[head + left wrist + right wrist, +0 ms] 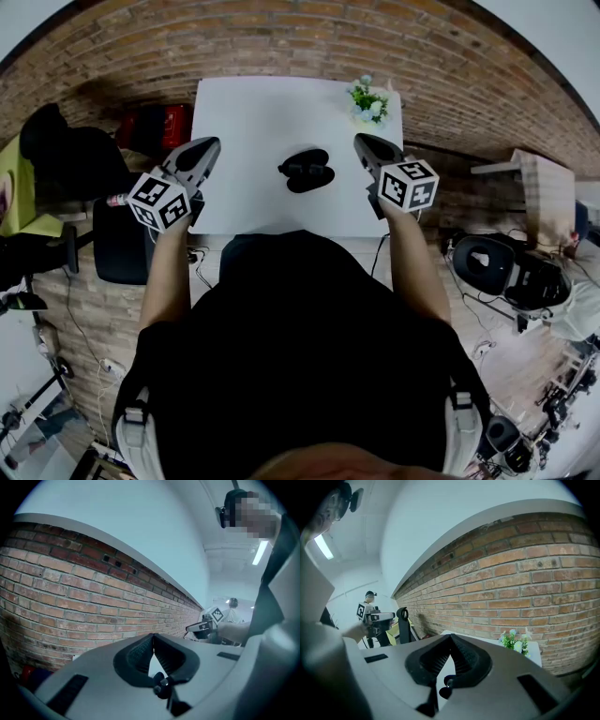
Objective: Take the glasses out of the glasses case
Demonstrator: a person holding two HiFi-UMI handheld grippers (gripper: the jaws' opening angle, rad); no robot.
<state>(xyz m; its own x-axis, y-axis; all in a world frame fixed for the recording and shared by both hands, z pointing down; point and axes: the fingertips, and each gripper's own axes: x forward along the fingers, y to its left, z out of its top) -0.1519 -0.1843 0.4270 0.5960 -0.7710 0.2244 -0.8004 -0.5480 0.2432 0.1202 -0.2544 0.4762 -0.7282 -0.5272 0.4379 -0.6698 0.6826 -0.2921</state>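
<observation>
**A:** ok so where's the glasses case (307,170) at right now? is either gripper on it?

**B:** nope, nothing's touching it; it's a black thing lying on the white table (244,112), about mid-table and a bit right of centre; it's too small in the head view to say if the lid is up or if any glasses show. The left gripper (210,144) is held out over the table's left edge and the right gripper (362,141) over the right side; the case sits between them, clear of both.

**A:** jaws open or closed?

**B:** closed, both of them. In the left gripper view the ribbed pads (139,652) meet at the tips; only a pale sliver shows through the gap further back, and nothing is in there. It's the same in the right gripper view; the pads (464,658) are tip to tip and empty.

**A:** anything else around?

**B:** a little potted plant (368,101) on the far right corner of the table; a brick wall (281,47) runs behind it; a black chair (122,239) stands off to the person's left. Both grippers point at the wall, not down at the case.
</observation>
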